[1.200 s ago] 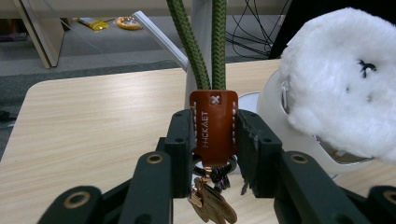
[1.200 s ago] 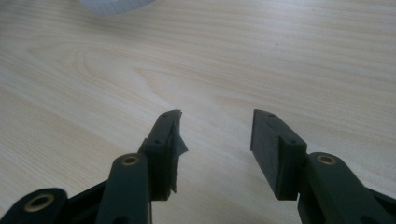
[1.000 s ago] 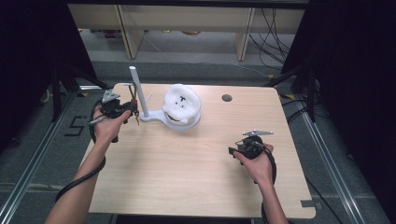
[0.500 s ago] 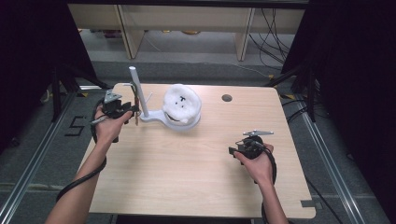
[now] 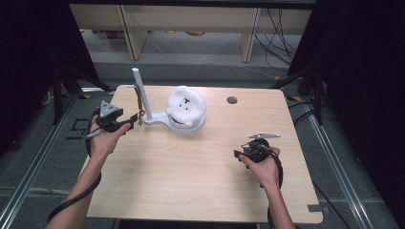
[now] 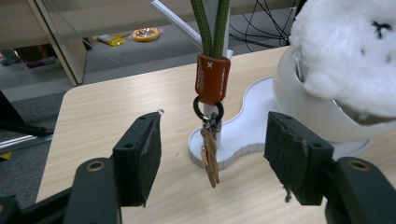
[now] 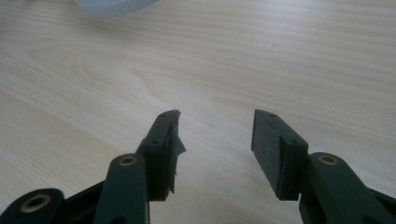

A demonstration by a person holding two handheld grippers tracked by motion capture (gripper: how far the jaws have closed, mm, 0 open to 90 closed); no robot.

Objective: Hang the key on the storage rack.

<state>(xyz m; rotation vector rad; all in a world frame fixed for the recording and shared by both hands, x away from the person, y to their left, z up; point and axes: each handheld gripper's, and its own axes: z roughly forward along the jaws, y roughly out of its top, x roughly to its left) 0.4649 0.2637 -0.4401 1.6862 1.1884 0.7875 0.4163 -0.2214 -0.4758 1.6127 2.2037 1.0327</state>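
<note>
Pale wood grain covers the table (image 5: 191,176), with grey floor and shelving beyond its far edge. At far left stands a white stand (image 5: 145,112) whose post carries a green cord keychain (image 6: 212,84) (orange sleeve, black ring, a small brown tag hanging below). A fluffy white plush (image 5: 186,105) sits in the stand's bowl, just right of the post. The left hand-held gripper (image 6: 212,158) is spread wide, jaws flanking the hanging tag without touching it. The right hand-held gripper (image 7: 215,140), near right, is spread over bare table.
</note>
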